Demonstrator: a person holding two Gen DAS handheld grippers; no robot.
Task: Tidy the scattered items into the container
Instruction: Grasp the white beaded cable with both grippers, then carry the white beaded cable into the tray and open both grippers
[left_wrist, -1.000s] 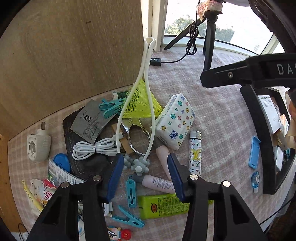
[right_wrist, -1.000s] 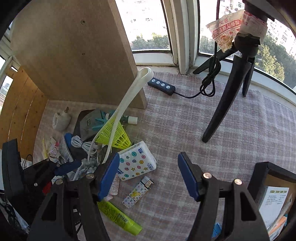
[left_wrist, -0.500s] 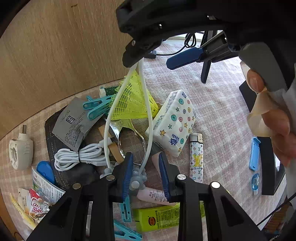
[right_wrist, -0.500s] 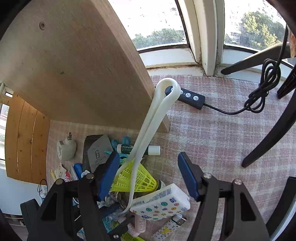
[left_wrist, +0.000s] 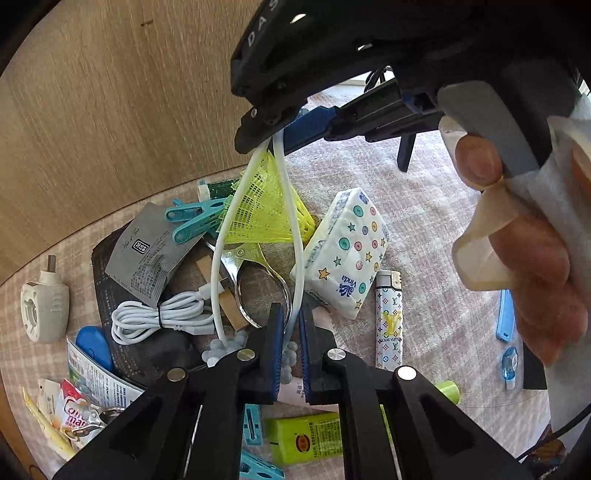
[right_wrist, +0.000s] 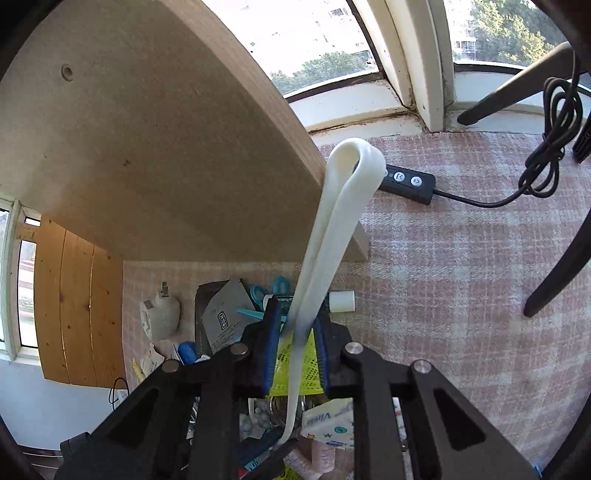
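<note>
Left wrist view: the long white bendy looped massager (left_wrist: 295, 236) stands nearly upright out of the clutter on the pink checked desk (left_wrist: 424, 206), its long axis running up from the knobbly ends to the bend. A second ago both tools were spread; now the left tool (left_wrist: 291, 328) is closing on one strand low down and the right tool (right_wrist: 295, 332) is closing across both strands higher up, so a two-handed lift looks ready.

Hard daylight pours through the window (right_wrist: 325, 48) ahead of me, blowing out its panes, leaving my hand (left_wrist: 532, 258) blurred up close, and both fisheye views bend into black corners.
</note>
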